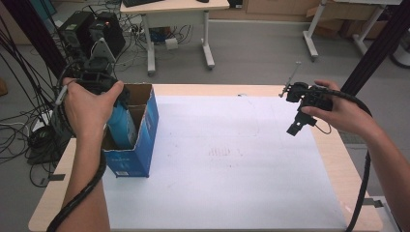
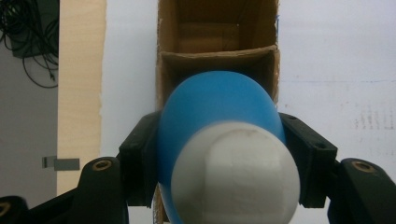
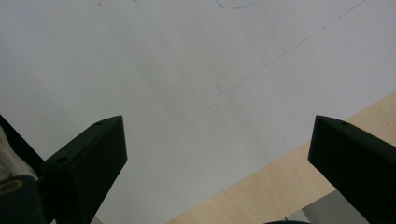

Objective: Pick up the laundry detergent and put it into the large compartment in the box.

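- At the far left of the high view, the left gripper (image 1: 104, 84) hangs over an open cardboard box (image 1: 145, 140) with blue sides, which stands at the left edge of the table (image 1: 333, 159), on the white sheet (image 1: 227, 159) that covers most of the tabletop.
- Its jaws are clamped on a blue bottle (image 1: 122, 126) with a white cap (image 2: 236, 175), one black pad on each side of the body just below the cap. I judge the high grip leaves the lower body free to go into the box.
- The bottle points bottom-first into the box, already partly inside in the high view. In the left gripper view it sits over the nearer of two compartments, parted by a cardboard divider (image 2: 217, 58); the farther compartment looks empty.
- The bottle seems to be held roughly upright so that it can slide straight between the walls, which leave little room at its sides.
- My reading is that the step in hand is lowering the bottle to the box floor; letting go is not yet done.
- Across the bare middle of the sheet, well apart from the box, the right gripper (image 1: 300, 121) hovers near the table's right edge.
- Its jaws stand wide apart with nothing between them; below them lie the white sheet (image 3: 187, 70) and a strip of wooden table edge (image 3: 261, 186). It seems parked there to keep out of the way.
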`<move>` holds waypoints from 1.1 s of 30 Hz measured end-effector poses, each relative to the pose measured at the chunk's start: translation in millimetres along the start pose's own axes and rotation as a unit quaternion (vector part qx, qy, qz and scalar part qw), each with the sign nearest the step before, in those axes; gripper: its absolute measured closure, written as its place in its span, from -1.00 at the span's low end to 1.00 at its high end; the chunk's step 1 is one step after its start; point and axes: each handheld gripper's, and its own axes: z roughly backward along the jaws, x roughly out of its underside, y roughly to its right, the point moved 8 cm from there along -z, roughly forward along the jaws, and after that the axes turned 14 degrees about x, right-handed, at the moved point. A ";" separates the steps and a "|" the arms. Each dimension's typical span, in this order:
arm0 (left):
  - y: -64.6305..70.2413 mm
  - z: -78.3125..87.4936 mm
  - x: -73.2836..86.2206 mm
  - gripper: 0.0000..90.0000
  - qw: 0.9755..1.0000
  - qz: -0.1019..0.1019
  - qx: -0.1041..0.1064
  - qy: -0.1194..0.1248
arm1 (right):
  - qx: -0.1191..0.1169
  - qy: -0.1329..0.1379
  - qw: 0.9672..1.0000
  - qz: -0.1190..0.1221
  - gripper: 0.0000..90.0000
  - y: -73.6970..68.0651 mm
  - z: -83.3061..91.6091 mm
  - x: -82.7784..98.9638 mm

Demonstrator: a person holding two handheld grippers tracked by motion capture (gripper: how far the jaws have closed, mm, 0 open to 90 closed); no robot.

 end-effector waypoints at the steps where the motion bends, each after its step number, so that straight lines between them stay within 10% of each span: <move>1: -0.4 -2.8 0.6 -0.16 1.000 0.000 0.000 -0.002 | 0.000 -0.002 1.000 0.002 -0.90 -0.7 -0.3 -0.2; 33: -16.6 -59.9 14.9 -0.16 1.000 -0.012 0.009 -0.022 | 0.002 -0.012 1.000 0.012 -0.90 -12.1 -7.9 -4.2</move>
